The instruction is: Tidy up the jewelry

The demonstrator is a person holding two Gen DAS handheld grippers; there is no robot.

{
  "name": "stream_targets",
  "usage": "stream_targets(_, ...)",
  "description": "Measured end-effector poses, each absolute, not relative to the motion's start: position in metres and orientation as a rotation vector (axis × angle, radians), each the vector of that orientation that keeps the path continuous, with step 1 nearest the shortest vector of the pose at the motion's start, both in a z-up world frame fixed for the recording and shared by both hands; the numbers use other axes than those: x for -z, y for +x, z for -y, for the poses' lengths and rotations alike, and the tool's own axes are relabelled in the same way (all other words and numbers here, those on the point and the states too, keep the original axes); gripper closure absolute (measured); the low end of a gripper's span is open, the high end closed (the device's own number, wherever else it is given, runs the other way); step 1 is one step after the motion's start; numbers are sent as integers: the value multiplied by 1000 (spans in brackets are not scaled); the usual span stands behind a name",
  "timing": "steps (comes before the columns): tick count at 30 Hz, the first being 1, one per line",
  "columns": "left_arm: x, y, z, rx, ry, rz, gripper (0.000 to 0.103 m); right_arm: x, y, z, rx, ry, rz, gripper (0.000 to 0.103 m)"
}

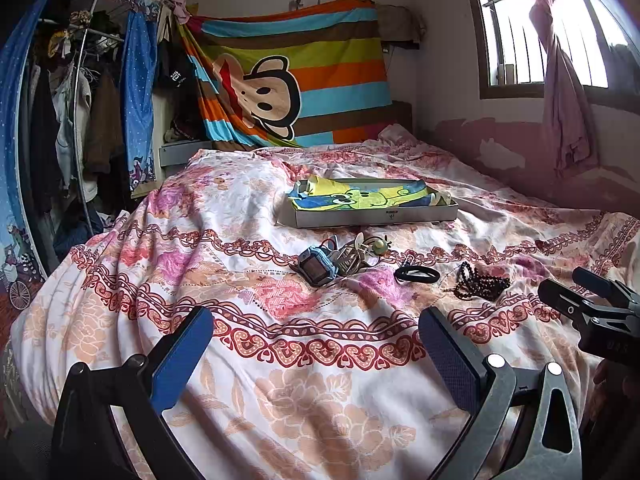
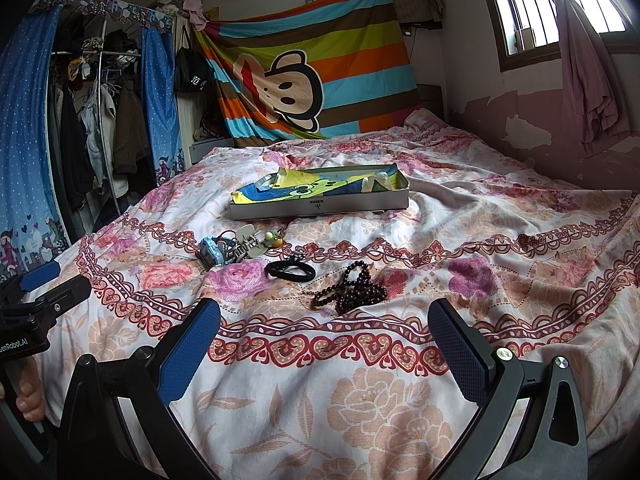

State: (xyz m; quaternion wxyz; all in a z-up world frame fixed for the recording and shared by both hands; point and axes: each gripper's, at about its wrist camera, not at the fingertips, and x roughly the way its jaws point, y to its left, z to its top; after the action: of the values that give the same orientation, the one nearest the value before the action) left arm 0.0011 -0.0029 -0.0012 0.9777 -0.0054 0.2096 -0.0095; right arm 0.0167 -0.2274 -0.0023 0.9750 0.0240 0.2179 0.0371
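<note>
On the floral bedspread lie a blue watch (image 1: 316, 266) (image 2: 211, 251), a pale hair clip with small trinkets (image 1: 360, 254) (image 2: 252, 246), a black hair tie (image 1: 417, 274) (image 2: 290, 270) and a dark bead bracelet (image 1: 478, 282) (image 2: 352, 290). Behind them sits a shallow grey box (image 1: 372, 218) (image 2: 320, 206) lined with a yellow-blue cartoon cloth. My left gripper (image 1: 316, 344) is open and empty, short of the watch. My right gripper (image 2: 324, 336) is open and empty, just short of the beads.
The bed (image 1: 280, 360) fills the view. A clothes rack with blue curtains (image 1: 136, 92) stands at the left. A striped monkey sheet (image 1: 304, 80) hangs behind. A window with a pink curtain (image 1: 560, 80) is at the right wall.
</note>
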Motion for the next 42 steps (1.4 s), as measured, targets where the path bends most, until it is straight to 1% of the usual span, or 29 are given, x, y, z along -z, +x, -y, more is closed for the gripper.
stream_targets(26, 6, 3, 4, 17, -4, -441, 0, 4, 18, 231, -64, 54, -451, 1)
stream_targets(31, 9, 25, -3, 54, -33, -540, 0, 1, 32, 247, -73, 108, -496, 1)
stream_targets(33, 7, 35, -5, 70, -22, -554, 0, 0, 40, 254, -108, 126, -512, 1)
stream_targets(36, 4, 53, -4, 108, -6, -572, 0, -3, 59, 263, -145, 101, -559, 1)
stream_targets(40, 6, 87, 2, 215, -33, -643, 0, -2, 82, 270, -188, 85, -611, 1)
stream_targets(42, 7, 103, 9, 271, -52, -663, 7, 0, 91, 271, -199, 69, -627, 1)
